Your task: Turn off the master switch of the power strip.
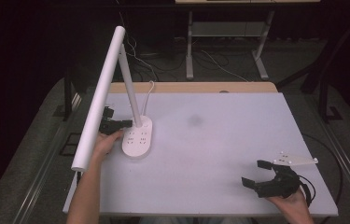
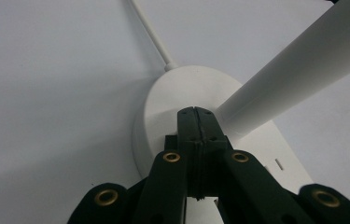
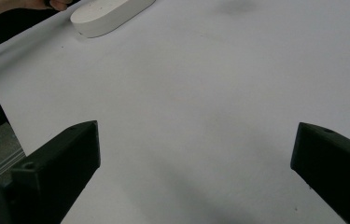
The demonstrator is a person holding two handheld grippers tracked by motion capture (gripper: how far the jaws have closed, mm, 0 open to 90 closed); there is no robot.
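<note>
Left gripper had jaws shut, nothing between them, tips pressed on lamp base at foot of stem — looked like button press on base, contact made or nearly so. No light visible from lamp head, so switching looked undone. Right gripper idle at table's 5 o'clock corner, jaws wide apart, empty. Lamp sat at 9 o'clock on white table — white oval base with small markings, slim stem, long tube head, cord trailing toward 12.
</note>
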